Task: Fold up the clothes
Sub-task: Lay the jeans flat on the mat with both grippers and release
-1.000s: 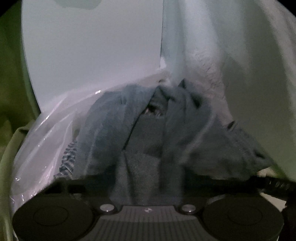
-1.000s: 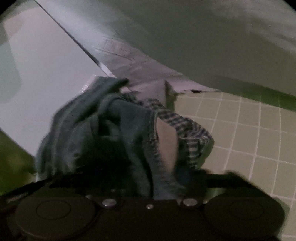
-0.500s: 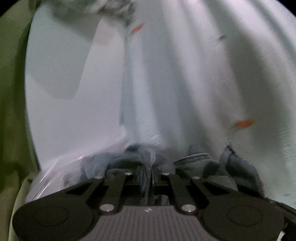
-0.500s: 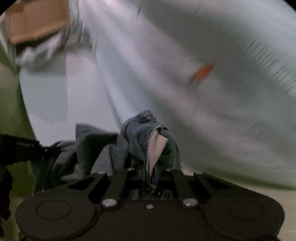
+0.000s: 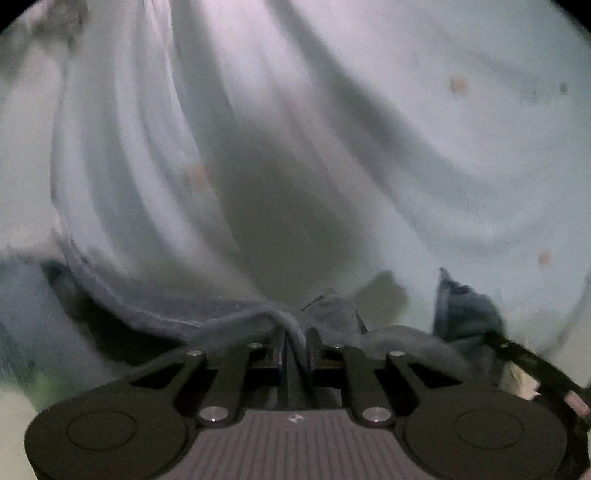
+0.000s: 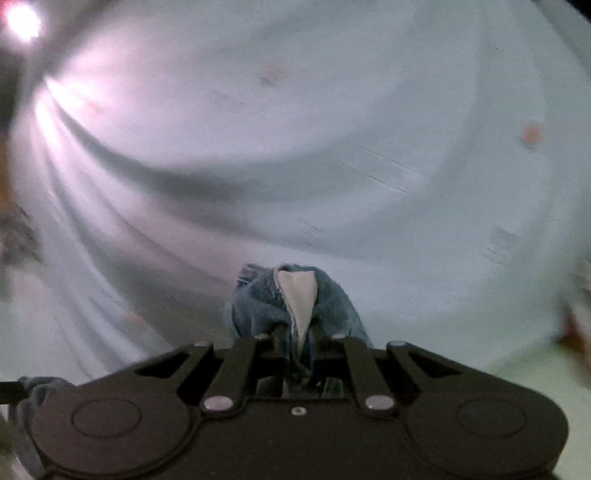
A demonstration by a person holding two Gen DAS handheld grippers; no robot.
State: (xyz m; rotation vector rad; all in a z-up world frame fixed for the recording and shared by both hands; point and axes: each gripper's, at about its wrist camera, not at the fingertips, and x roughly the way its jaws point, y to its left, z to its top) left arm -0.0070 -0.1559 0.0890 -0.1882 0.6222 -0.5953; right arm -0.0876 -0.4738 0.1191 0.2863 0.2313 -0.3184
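A blue denim garment (image 5: 229, 314) hangs between my two grippers. My left gripper (image 5: 295, 341) is shut on a fold of its edge, and the cloth trails off to the left and right. My right gripper (image 6: 298, 341) is shut on another bunched part of the denim (image 6: 258, 306), where a pale label or pocket lining (image 6: 299, 295) sticks up between the fingers. In the left wrist view the right gripper's clump of denim (image 5: 465, 306) shows at the right. Most of the garment is hidden below the gripper bodies.
A pale draped sheet (image 5: 369, 129) with small orange spots fills the background of both views, also in the right wrist view (image 6: 332, 147). A bright light (image 6: 22, 18) glares at the upper left. A pale green surface (image 6: 535, 373) shows at the lower right.
Both grippers have risen with the denim out of the plastic-lined pile. The white board and floor tiles have left view and the draped sheet now fills both views.
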